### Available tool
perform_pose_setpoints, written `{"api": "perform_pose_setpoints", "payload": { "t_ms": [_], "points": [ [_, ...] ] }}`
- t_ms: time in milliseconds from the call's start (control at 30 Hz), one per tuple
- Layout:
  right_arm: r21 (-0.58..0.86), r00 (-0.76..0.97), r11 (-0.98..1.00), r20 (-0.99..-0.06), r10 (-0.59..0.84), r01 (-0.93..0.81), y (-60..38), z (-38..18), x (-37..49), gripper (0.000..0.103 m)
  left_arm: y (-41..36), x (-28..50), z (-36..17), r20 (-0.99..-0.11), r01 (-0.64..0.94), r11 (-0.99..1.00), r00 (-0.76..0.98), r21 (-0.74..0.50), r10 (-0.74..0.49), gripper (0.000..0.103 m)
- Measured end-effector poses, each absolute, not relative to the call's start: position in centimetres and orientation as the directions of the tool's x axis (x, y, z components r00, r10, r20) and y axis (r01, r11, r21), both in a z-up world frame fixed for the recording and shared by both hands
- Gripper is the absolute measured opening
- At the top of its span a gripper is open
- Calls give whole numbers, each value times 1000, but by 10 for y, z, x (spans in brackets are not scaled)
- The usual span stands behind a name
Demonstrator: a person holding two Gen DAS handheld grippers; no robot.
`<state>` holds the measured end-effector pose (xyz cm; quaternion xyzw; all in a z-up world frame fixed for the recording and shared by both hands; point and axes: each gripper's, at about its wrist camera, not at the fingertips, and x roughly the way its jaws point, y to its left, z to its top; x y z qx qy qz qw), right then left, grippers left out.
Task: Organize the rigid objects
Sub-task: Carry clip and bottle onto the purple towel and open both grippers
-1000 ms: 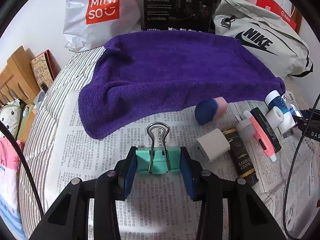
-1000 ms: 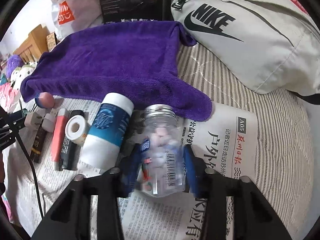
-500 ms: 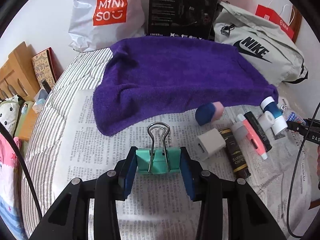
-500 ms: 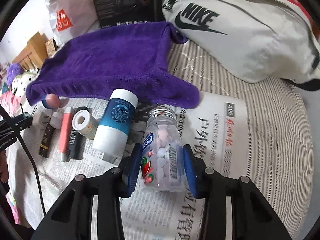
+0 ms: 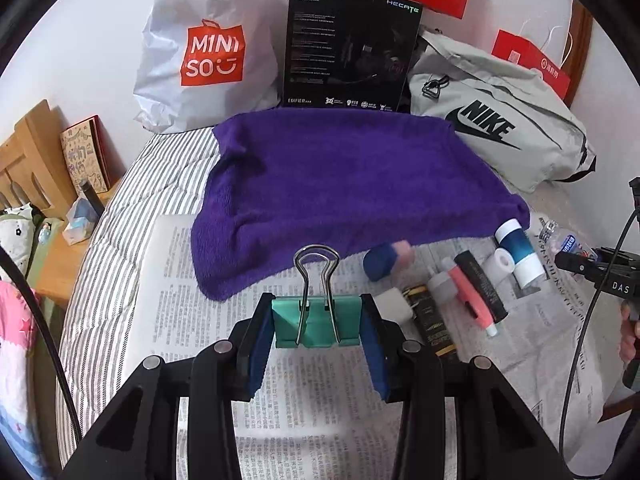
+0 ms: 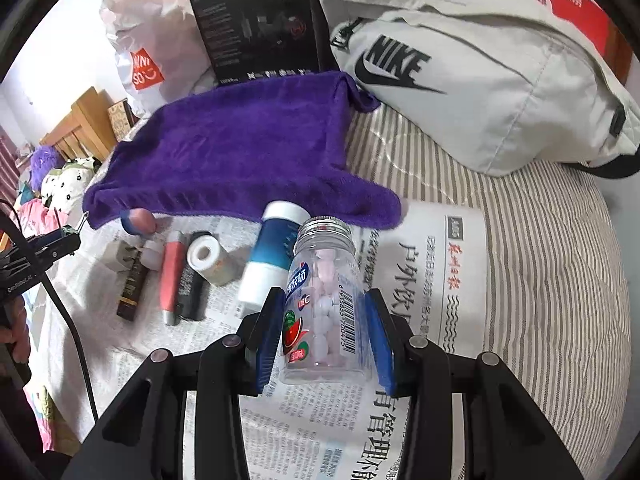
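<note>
It was a home bedroom: a bed under a striped sheet [image 5: 120, 208], a wooden headboard [image 5: 28, 160], stuffed toys [image 6: 64, 184] beside it, and a shopping bag [image 5: 204, 52] and a waist bag [image 6: 480, 80] against the wall.

A bed with a grey-and-white striped cover [image 5: 120, 216] holds spread printed newspaper [image 5: 224, 304] under the jaws and a fluffy purple towel [image 5: 344, 176] past them.
</note>
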<state>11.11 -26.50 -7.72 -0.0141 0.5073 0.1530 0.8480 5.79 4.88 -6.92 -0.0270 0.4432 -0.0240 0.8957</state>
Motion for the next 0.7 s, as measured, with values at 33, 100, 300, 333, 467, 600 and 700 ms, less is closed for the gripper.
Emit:
{"api": "perform_pose_setpoints", "payload": {
  "t_ms": [33,100,300,333,467,600,700],
  "points": [
    [134,440,952,-863,249,-276,-263,-75,113,41,49,59,-69,-792,21,997,606,-73,-71,39],
    [137,442,951,-861,253,-278,-261,-73,116,41,50,61,-66,-790,27,996,607,-88,-87,39],
    [158,447,943,-849,281,-294,-254,-64,131,41,52,78,-59,-781,36,994,616,-105,-105,39],
    [158,450,943,-847,283,-294,-253,-63,134,41,53,82,-58,-780,35,994,617,-107,-106,39],
    [172,448,935,-841,303,-311,-244,-59,152,41,56,102,-51,-772,35,993,626,-115,-111,39],
    [179,446,927,-836,320,-329,-232,-56,177,41,59,129,-47,-770,38,992,627,-116,-115,39],
    [184,447,922,-831,332,-342,-221,-52,198,41,59,149,-47,-771,45,993,627,-107,-112,39]
  ]
}}
